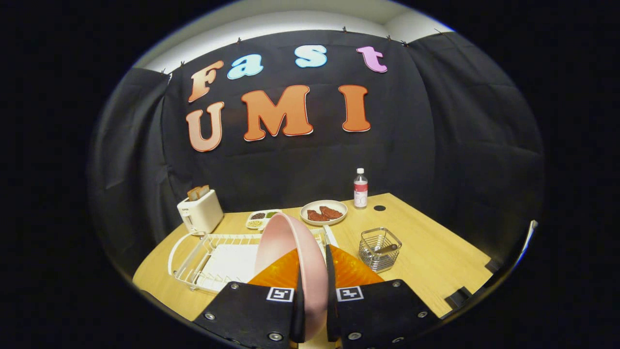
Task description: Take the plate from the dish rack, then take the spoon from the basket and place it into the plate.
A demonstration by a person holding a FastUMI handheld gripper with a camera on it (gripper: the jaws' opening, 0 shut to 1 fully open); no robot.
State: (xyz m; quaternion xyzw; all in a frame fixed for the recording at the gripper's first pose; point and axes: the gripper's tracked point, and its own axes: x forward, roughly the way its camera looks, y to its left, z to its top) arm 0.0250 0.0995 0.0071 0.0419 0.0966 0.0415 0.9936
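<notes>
A pink plate (290, 252) stands on edge between my fingers, with my gripper (312, 291) shut on its rim. The plate is lifted above the white dish rack (203, 259), which lies just ahead and to the left of the fingers. To the right of the fingers stands a small wire basket (380, 249) on the wooden table (436, 252). A spoon (386, 249) lies inside the basket, its handle slanting across it.
Beyond the rack are a white toaster (199, 212) with bread, a small tray of seeds (261, 219), a bowl-like plate of reddish food (323, 212) and a plastic bottle (360, 188). A dark round hole (379, 208) marks the table near the bottle.
</notes>
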